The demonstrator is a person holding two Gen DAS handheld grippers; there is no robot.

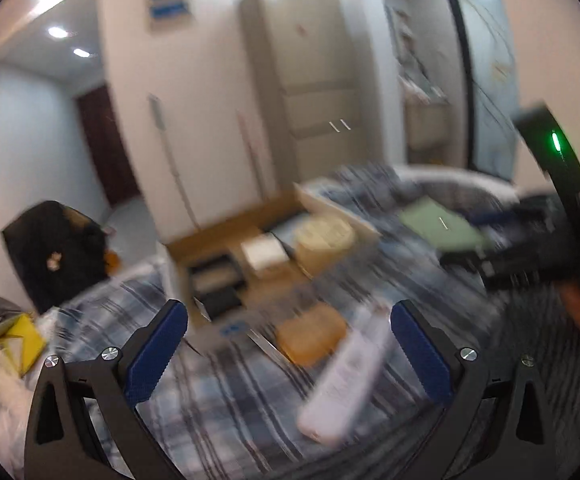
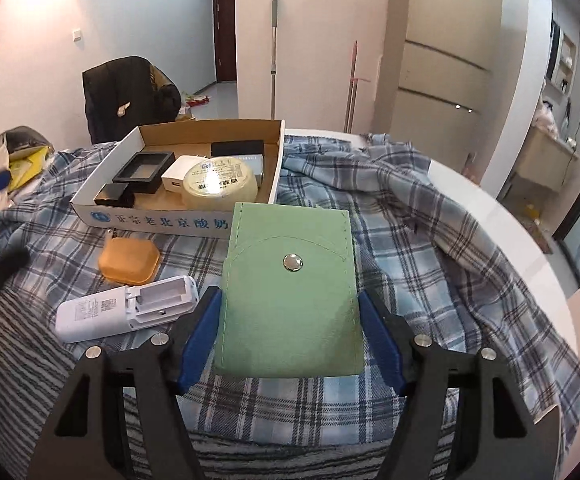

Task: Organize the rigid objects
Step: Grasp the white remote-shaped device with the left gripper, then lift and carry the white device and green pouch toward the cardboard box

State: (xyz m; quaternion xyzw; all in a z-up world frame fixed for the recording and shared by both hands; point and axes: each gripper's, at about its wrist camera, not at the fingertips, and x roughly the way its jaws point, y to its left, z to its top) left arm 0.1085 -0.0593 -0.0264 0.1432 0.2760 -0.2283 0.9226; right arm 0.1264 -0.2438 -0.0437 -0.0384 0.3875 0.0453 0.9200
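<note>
The green snap-button pouch (image 2: 290, 292) sits clamped between the right claw (image 2: 290, 332), its blue pads pressing both side edges, held just above the plaid cloth (image 2: 410, 240) near the cardboard box (image 2: 209, 224). Left of it lie a white remote (image 2: 125, 308) and an orange case (image 2: 129, 260). The left claw (image 1: 290, 356) stands apart, seemingly empty in the blur, over the remote.

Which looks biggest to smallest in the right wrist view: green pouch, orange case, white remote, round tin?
1. Green pouch, though it is nearest the camera.
2. White remote.
3. Round tin.
4. Orange case; close to the tin, unsure.
</note>
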